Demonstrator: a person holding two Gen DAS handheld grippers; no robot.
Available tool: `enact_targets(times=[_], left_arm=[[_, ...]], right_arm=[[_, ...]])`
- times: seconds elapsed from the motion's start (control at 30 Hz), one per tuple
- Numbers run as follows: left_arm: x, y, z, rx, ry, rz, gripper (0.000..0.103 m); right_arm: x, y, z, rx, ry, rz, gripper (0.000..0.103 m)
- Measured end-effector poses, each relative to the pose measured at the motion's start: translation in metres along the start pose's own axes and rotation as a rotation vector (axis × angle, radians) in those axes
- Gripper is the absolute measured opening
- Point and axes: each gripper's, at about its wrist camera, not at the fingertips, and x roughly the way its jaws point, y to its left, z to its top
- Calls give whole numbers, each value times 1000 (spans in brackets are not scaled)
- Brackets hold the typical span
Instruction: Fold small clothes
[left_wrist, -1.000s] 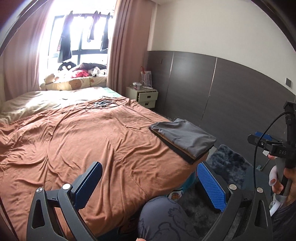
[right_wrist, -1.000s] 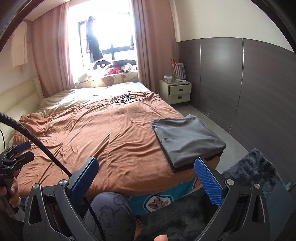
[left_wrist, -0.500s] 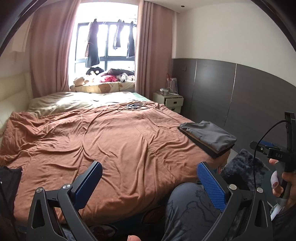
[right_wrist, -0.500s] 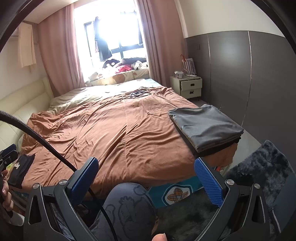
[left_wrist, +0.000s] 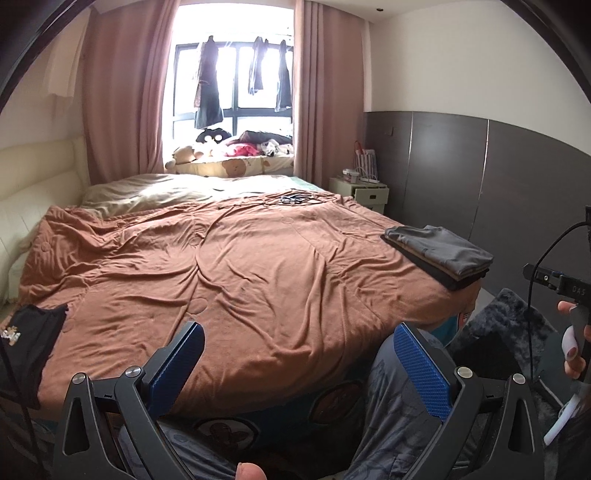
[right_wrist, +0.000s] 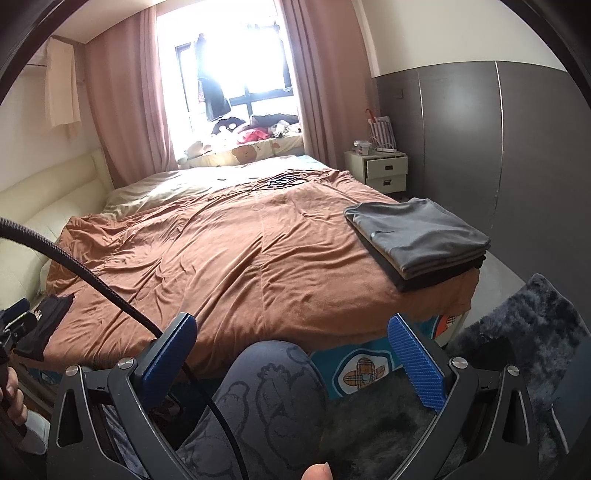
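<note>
Bed: brown blanket (left_wrist: 258, 280) spread wrinkled across the whole top; every place below is told against it.
Folded stack (right_wrist: 417, 240): grey garment on top, darker layers beneath, squared up on the blanket's right corner nearest the person, close to the edge.
Black garment (left_wrist: 31, 343): unfolded, with a small pale print, draped over the blanket's left near edge; also seen in the right wrist view (right_wrist: 46, 325).
Left gripper (left_wrist: 299, 363): held off the foot of the bed, above the person's knees, blue pads wide apart, nothing between them.
Right gripper (right_wrist: 291, 356): also off the foot of the bed, over a knee (right_wrist: 266, 391) in printed grey trousers; jaws spread wide, empty.
Cables (left_wrist: 293, 199): small dark tangle at the blanket's far end.
Rug (right_wrist: 524, 332): dark and shaggy, on the floor past the blanket's right corner.
Nightstand (right_wrist: 384, 168): pale, beyond the far right side of the bed.
</note>
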Motion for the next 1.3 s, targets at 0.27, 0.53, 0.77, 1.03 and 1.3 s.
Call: enact_targets(times=[0.27,0.53,0.77,1.03,1.3], left_arm=[[-8,14,-6,-29,-11,29,103],[-12,19,-10,-39,-13,34,103],[-15,23,-10,-46,-23,34,103],[-17,25,-11,-53,-24,39,103],[-16,25,-11,-54,-25,39,103]], right_arm=[[2,15,-13,13,1,29,103],[12,30,-17,1,14,32,103],[15,39,-18,-7,16,34,103],[18,48,-20,-13,21,34,103],[18,49,-19,-11,20,34,103]])
